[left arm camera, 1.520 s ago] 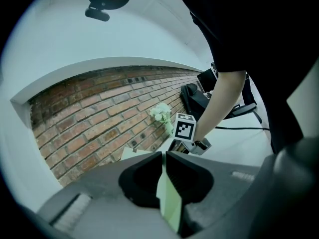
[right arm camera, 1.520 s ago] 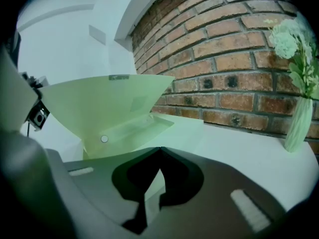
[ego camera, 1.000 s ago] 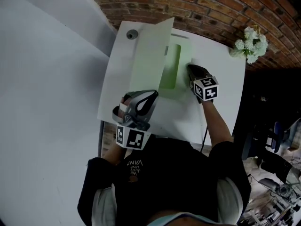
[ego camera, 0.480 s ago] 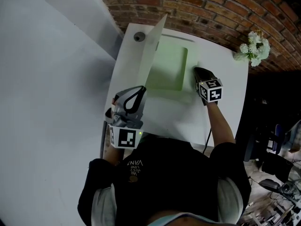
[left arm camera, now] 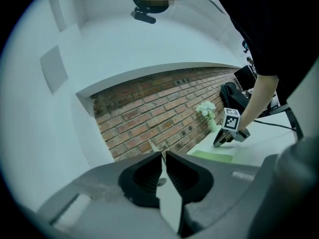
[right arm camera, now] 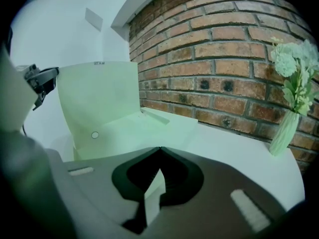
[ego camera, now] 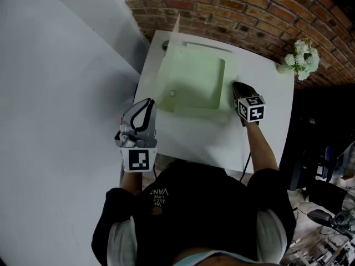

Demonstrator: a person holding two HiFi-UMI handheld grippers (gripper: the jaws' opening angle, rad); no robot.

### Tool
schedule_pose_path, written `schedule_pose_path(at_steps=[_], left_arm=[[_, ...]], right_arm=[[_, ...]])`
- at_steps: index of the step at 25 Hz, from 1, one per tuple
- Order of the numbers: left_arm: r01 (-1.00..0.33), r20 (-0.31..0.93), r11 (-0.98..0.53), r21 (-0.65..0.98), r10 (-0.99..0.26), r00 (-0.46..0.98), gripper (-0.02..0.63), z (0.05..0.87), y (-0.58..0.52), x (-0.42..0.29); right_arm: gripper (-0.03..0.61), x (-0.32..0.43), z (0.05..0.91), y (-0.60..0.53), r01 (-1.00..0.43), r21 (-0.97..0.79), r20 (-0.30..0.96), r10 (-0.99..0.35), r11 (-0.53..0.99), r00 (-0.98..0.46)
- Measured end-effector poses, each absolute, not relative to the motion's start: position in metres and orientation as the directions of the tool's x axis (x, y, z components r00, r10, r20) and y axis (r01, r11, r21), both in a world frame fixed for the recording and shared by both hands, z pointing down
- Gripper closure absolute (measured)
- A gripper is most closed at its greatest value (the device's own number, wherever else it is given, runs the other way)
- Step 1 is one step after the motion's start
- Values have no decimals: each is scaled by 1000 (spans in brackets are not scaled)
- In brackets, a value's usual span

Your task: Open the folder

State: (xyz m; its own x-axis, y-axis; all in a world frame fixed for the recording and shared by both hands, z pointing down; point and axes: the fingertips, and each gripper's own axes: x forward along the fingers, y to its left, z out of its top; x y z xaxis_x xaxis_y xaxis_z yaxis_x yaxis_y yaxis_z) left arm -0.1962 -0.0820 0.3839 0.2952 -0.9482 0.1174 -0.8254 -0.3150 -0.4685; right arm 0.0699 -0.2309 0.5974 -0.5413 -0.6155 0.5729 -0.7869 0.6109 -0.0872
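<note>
A pale green folder (ego camera: 197, 76) lies on the white table (ego camera: 266, 98), with its cover (right arm camera: 97, 93) standing up at the left side. A round snap (ego camera: 172, 93) shows on the cover's inside. My left gripper (ego camera: 147, 105) is at the table's left edge, shut on the cover's thin free edge (left arm camera: 169, 203). My right gripper (ego camera: 236, 86) rests at the folder's right side, and a pale sheet edge (right arm camera: 149, 193) of the folder's lower leaf sits pinched between its shut jaws. The folder's inside (right arm camera: 149, 128) lies bare and flat.
A brick wall (ego camera: 249, 10) runs behind the table. A vase of white flowers (ego camera: 299, 57) stands at the table's far right corner. A plain white wall (ego camera: 55, 93) is close on the left. Bare tabletop lies in front of the folder.
My left gripper moved left and outward with the cover, swinging it from leaning over the folder to upright at the left. More of the inside shows. My right gripper stayed put.
</note>
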Motion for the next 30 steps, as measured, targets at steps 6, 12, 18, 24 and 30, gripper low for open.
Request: schedule_pose_path(at_steps=[6, 12, 18, 24, 30], left_arm=[[-852, 130, -271, -447, -963, 238, 580, 390, -83, -224], [-886, 160, -212, -411, -974, 159, 574, 401, -81, -253], [-911, 198, -160, -380, -976, 89, 569, 416, -78, -285], [-911, 212, -126, -392, -976, 44, 563, 426, -78, -305], [-905, 247, -99, -415, -969, -7, 554, 443, -79, -330]], right_arm=[[580, 70, 597, -231, -796, -82, 577, -623, 600, -529], [580, 70, 597, -232, -801, -79, 578, -627, 593, -522], [580, 71, 599, -231, -806, -81, 582, -629, 586, -515], [580, 71, 596, -231, -810, -76, 576, -638, 581, -511], [580, 71, 596, -232, -816, -76, 573, -645, 573, -506]])
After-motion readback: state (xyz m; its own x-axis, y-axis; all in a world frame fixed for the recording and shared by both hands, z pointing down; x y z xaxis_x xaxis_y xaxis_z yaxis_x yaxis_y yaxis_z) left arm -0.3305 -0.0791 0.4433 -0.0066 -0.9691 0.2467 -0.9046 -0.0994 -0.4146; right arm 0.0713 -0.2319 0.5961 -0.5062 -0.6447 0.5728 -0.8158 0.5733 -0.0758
